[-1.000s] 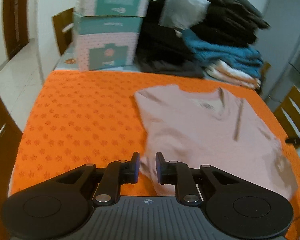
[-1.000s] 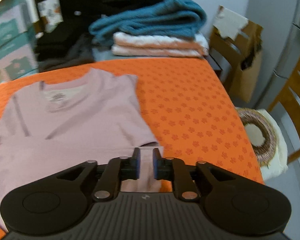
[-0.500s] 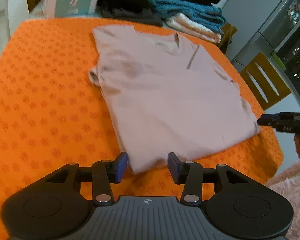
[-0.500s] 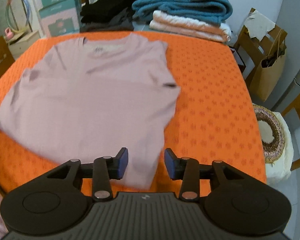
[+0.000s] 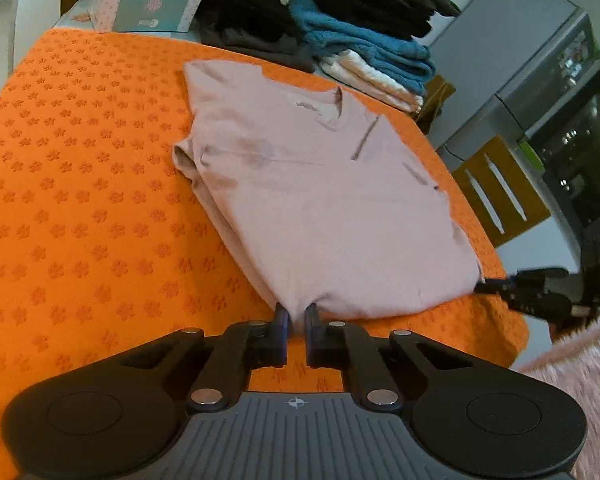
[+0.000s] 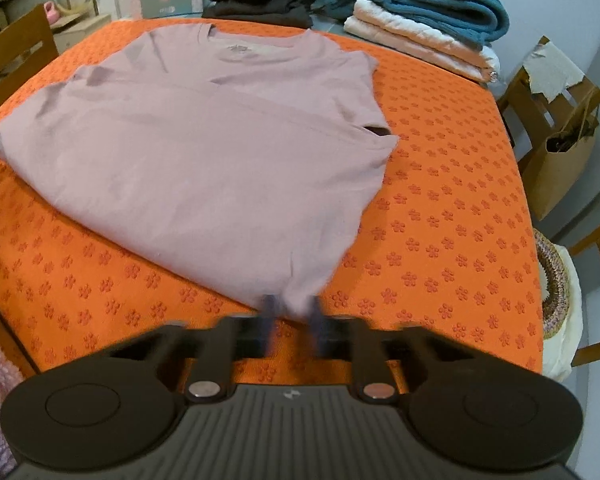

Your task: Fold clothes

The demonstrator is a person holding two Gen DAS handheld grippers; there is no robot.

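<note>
Gripping shirt point(image 5: 320, 208) hem corners, both grippers

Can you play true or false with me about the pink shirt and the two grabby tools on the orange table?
1. The pink shirt lies on an orange tablecloth. True.
2. The left tool pinches the shirt's bottom edge. True.
3. The shirt is rolled into a ball. False: it lies spread out flat, sleeves tucked in.
4. A blue sweater sits in the pile behind the shirt. True.
5. The right tool is up at the shirt's collar. False: it is at the bottom corner, blurred, fabric between its fingers.
</note>
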